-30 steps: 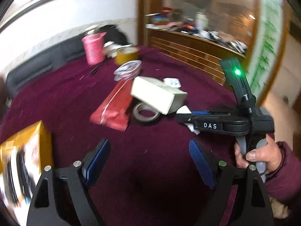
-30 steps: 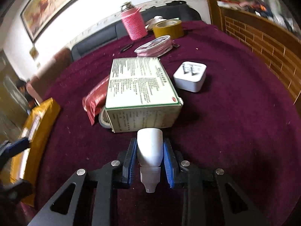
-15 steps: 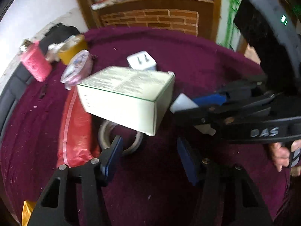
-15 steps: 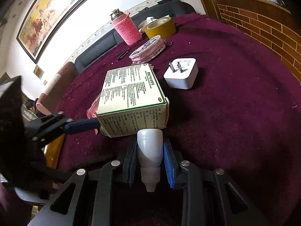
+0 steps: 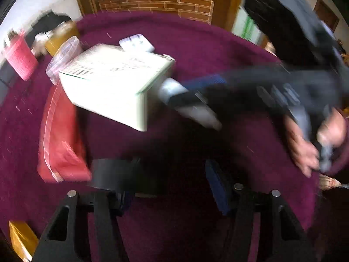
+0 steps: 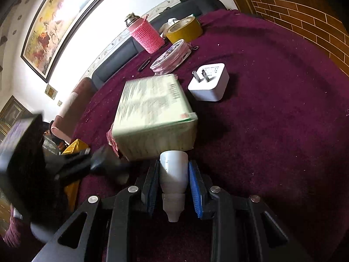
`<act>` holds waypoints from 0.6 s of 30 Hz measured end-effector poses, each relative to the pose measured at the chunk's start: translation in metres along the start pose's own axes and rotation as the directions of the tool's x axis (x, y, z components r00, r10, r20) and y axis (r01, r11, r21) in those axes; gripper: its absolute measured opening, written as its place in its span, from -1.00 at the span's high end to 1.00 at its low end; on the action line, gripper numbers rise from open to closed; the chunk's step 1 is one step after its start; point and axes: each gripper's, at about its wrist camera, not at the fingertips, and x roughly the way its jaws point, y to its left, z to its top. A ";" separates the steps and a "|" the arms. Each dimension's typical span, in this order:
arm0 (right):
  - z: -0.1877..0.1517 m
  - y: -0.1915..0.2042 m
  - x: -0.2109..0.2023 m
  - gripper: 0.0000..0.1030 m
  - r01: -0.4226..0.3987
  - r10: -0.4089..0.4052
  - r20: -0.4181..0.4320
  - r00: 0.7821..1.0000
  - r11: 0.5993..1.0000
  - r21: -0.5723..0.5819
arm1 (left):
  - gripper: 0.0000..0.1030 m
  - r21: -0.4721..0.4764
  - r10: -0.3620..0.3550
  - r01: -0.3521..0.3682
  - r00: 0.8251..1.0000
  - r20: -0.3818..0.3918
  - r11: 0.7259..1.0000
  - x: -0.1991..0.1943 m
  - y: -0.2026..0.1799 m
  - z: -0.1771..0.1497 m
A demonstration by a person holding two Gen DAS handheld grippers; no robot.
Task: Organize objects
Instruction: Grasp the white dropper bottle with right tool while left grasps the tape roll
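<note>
Right hand-held gripper (image 6: 173, 182) pinching a small white bottle (image 6: 173, 175) between its blue pads (image 6: 195, 191), nozzle pointing back toward the camera, wide end touching the near face of the white-and-green box (image 6: 153, 114). Box looks tilted, its left end over the red pouch (image 5: 60, 135); blurred in both views.

Left hand-held gripper (image 5: 170, 187) spread, nothing between the fingers. A grey tape roll (image 5: 117, 174) sits right at its left finger, at 9 o'clock from the gripper centre; contact unclear through blur.

On the maroon worktop (image 6: 283, 109): white plug adapter (image 6: 209, 81) at 2 o'clock from the box, just beside it. Clear round case (image 6: 171, 56) at 12 o'clock from the box, near. Further back, yellow tape roll (image 6: 184, 29) and pink knitted bottle (image 6: 146, 35), side by side at the worktop's far edge. Small black pen-like thing (image 6: 144, 64) at 9 o'clock from the clear case. Yellow package (image 6: 75, 147) at the far left edge, partly hidden by the left hand-held gripper's body.
</note>
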 end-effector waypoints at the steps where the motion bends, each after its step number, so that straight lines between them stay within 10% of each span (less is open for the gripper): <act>1: 0.000 0.000 0.000 0.42 0.000 0.000 0.000 1.000 1.000 -0.001 | -0.12 0.004 -0.004 0.004 1.000 -0.008 1.000 -0.002 -0.006 -0.006; 11: -0.003 0.003 -0.001 0.35 0.004 -0.004 0.005 1.000 1.000 -0.012 | -0.32 -0.172 0.001 0.007 0.999 0.048 0.985 -0.035 -0.009 -0.059; 18: -0.004 0.006 0.000 0.34 0.022 -0.022 0.012 1.000 0.999 -0.031 | -0.11 -0.430 0.020 0.055 0.986 0.168 0.901 -0.035 0.021 -0.084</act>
